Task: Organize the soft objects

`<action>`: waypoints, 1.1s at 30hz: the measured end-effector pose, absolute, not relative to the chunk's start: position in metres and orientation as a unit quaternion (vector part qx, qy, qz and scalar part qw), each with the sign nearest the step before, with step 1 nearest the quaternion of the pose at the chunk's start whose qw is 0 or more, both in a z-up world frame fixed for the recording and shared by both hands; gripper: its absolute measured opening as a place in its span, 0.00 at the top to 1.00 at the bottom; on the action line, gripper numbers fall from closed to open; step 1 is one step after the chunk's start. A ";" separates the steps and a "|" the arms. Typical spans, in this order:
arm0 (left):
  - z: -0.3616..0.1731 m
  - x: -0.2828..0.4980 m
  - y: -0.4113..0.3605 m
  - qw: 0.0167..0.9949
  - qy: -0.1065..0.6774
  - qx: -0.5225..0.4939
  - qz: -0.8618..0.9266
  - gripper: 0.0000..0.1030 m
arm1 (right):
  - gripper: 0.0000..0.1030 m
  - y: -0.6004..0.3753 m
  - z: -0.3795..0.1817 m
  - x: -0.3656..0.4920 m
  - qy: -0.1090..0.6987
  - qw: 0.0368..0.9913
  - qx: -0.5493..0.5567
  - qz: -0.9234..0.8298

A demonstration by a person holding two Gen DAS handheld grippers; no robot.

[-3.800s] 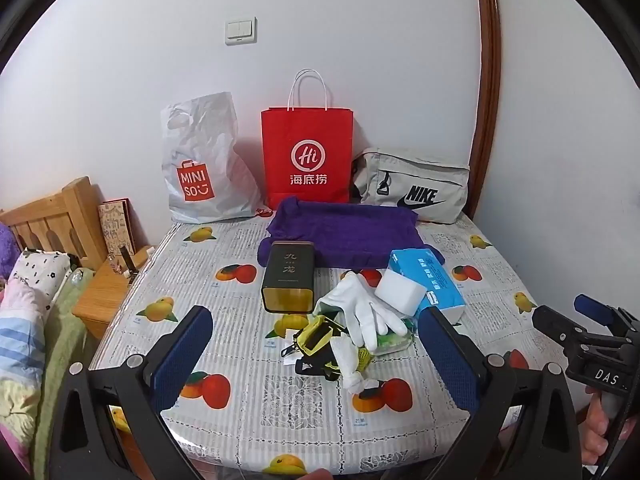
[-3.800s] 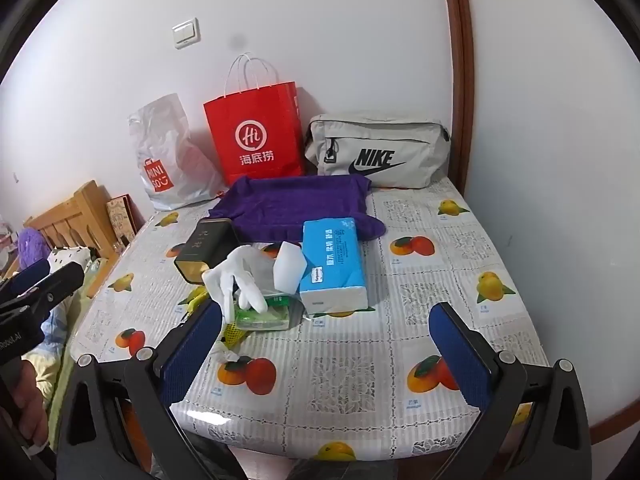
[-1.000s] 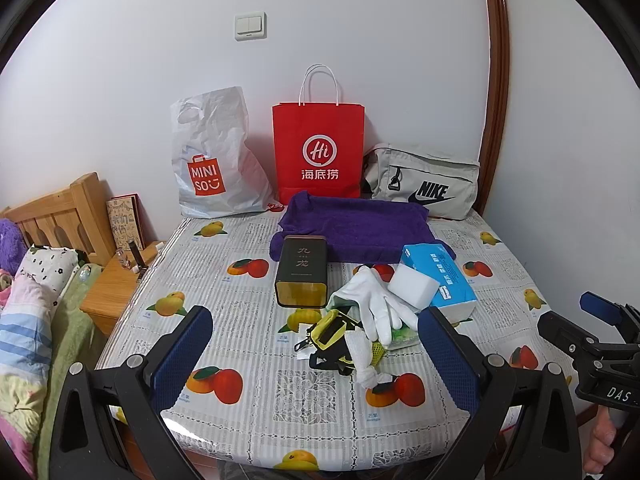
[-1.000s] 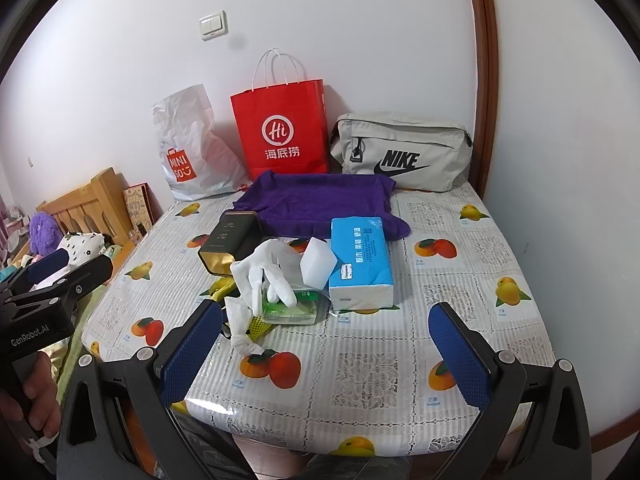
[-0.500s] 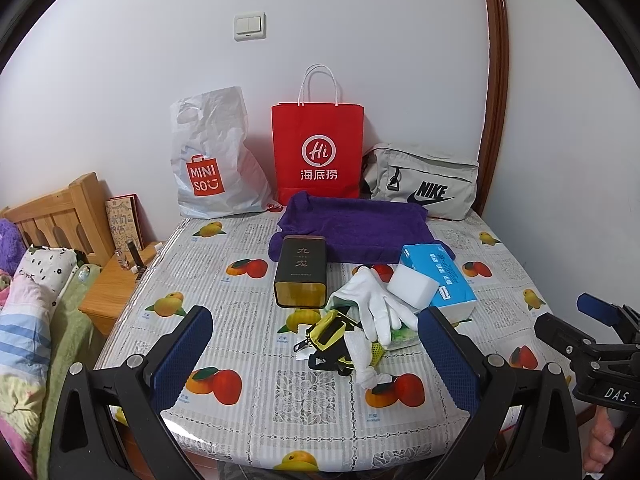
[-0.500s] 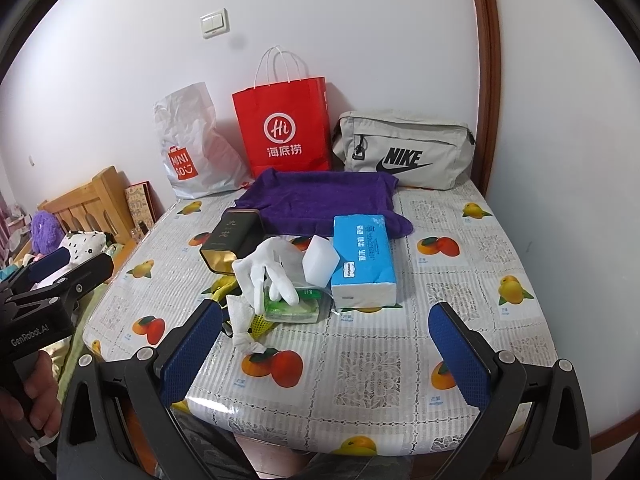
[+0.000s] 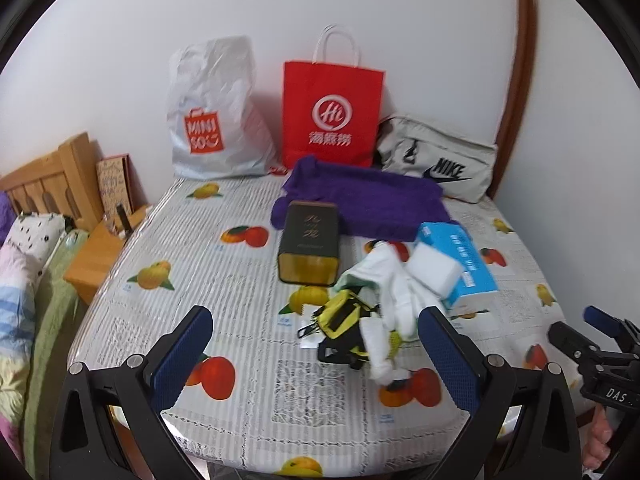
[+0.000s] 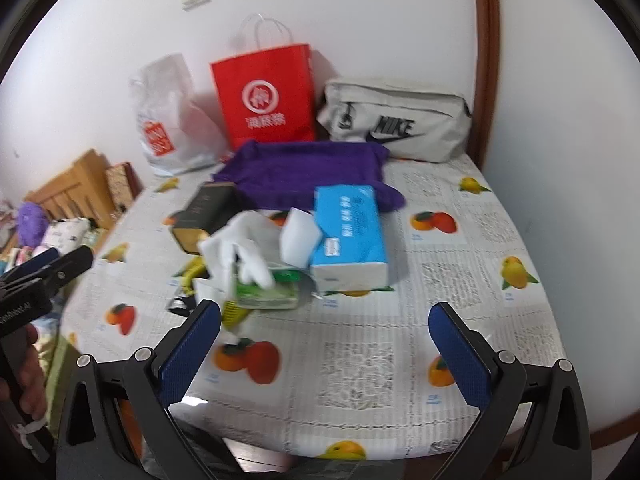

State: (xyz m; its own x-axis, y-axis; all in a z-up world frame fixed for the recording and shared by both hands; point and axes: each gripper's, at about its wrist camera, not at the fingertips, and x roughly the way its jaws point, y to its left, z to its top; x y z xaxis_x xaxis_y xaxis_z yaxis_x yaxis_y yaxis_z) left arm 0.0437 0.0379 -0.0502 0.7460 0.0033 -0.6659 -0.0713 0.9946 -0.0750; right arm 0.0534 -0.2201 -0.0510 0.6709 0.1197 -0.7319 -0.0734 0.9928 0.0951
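A pile sits mid-table: white gloves [image 7: 396, 288] [image 8: 236, 248], a white sponge block [image 7: 434, 268] [image 8: 298, 240], a blue tissue pack [image 7: 460, 260] [image 8: 348, 232], a green wipes pack [image 8: 268, 292], and a yellow-black pouch [image 7: 340, 320]. A purple towel [image 7: 360, 200] [image 8: 308, 172] lies behind them. My left gripper [image 7: 316, 356] is open over the near table edge, short of the pile. My right gripper [image 8: 324, 352] is open too, over the front of the table, right of the pile. Neither holds anything.
A dark tea tin [image 7: 308, 240] lies beside the pile. At the back wall stand a white plastic bag [image 7: 212, 120], a red paper bag [image 7: 332, 116] and a grey Nike bag [image 7: 436, 160]. A bed and wooden headboard [image 7: 48, 184] are at left.
Both grippers have moved in closer over the table toward the pile; the right view has tilted and blurred. Nothing has been grasped and the objects lie where they were.
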 end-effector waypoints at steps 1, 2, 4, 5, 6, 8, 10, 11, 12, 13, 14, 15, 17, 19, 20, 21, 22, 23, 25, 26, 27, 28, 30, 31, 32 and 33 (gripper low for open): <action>-0.055 0.046 0.041 0.932 0.359 -0.052 0.022 0.00 | 0.01 -0.221 -0.054 0.056 0.404 0.913 0.027 0.047; -0.061 0.051 0.044 0.929 0.365 -0.059 0.024 0.00 | 0.01 -0.221 -0.058 0.058 0.404 0.913 0.026 0.044; -0.069 0.055 0.049 0.927 0.369 -0.067 0.027 0.00 | 0.01 -0.223 -0.064 0.063 0.401 0.914 0.029 0.055; -0.073 0.057 0.051 0.928 0.366 -0.068 0.028 0.00 | 0.01 -0.224 -0.069 0.065 0.397 0.915 0.030 0.069; -0.076 0.059 0.052 0.928 0.364 -0.067 0.031 0.00 | 0.01 -0.224 -0.074 0.067 0.397 0.914 0.031 0.080; -0.084 0.065 0.054 0.926 0.371 -0.069 0.031 0.00 | 0.01 -0.226 -0.086 0.075 0.413 0.907 0.036 0.077; -0.093 0.071 0.056 0.921 0.382 -0.077 0.028 0.00 | 0.01 -0.228 -0.098 0.083 0.431 0.899 0.044 0.068; -0.097 0.074 0.057 0.918 0.387 -0.079 0.026 0.00 | 0.01 -0.231 -0.104 0.087 0.434 0.896 0.059 0.070; -0.102 0.078 0.057 0.915 0.395 -0.078 0.025 0.00 | 0.01 -0.234 -0.109 0.089 0.433 0.895 0.075 0.072; -0.107 0.082 0.057 0.913 0.401 -0.076 0.025 0.00 | 0.01 -0.237 -0.113 0.091 0.427 0.896 0.094 0.074; -0.113 0.086 0.056 0.909 0.409 -0.072 0.026 0.00 | 0.01 -0.239 -0.115 0.091 0.423 0.897 0.102 0.076; -0.116 0.089 0.055 0.908 0.412 -0.069 0.024 0.00 | 0.01 -0.239 -0.118 0.093 0.422 0.898 0.099 0.079; -0.125 0.096 0.055 0.902 0.425 -0.076 0.013 0.00 | 0.01 -0.232 -0.121 0.100 0.432 0.896 0.058 0.082; -0.130 0.100 0.057 0.897 0.432 -0.093 0.002 0.00 | 0.01 -0.224 -0.123 0.103 0.420 0.905 0.014 0.065; -0.132 0.101 0.058 0.898 0.429 -0.101 -0.004 0.00 | 0.01 -0.221 -0.123 0.106 0.416 0.908 0.002 0.049; -0.133 0.102 0.057 0.898 0.428 -0.105 -0.006 0.01 | 0.01 -0.217 -0.125 0.113 0.426 0.904 -0.003 0.047; -0.134 0.103 0.058 0.897 0.428 -0.111 -0.005 0.01 | 0.01 -0.217 -0.127 0.117 0.432 0.900 0.000 0.054; -0.134 0.104 0.058 0.896 0.429 -0.119 -0.005 0.01 | 0.01 -0.216 -0.129 0.122 0.433 0.899 0.007 0.068; -0.135 0.106 0.060 0.895 0.428 -0.126 -0.004 0.01 | 0.01 -0.211 -0.128 0.130 0.425 0.902 0.000 0.079; -0.135 0.106 0.061 0.896 0.426 -0.126 -0.004 0.01 | 0.01 -0.208 -0.127 0.133 0.420 0.904 -0.008 0.081; -0.137 0.108 0.061 0.896 0.427 -0.122 -0.002 0.01 | 0.01 -0.205 -0.125 0.135 0.413 0.906 -0.014 0.086; -0.138 0.111 0.061 0.895 0.431 -0.117 0.003 0.01 | 0.01 -0.201 -0.123 0.140 0.406 0.909 -0.017 0.096; -0.142 0.115 0.061 0.893 0.438 -0.101 0.013 0.01 | 0.01 -0.195 -0.122 0.151 0.406 0.907 -0.006 0.111; -0.145 0.118 0.061 0.892 0.441 -0.093 0.017 0.01 | 0.01 -0.192 -0.123 0.156 0.407 0.906 0.000 0.115; -0.146 0.119 0.061 0.892 0.444 -0.089 0.018 0.01 | 0.02 -0.190 -0.124 0.164 0.409 0.905 0.009 0.116; -0.148 0.121 0.061 0.891 0.446 -0.085 0.018 0.01 | 0.02 -0.188 -0.126 0.172 0.413 0.903 0.016 0.117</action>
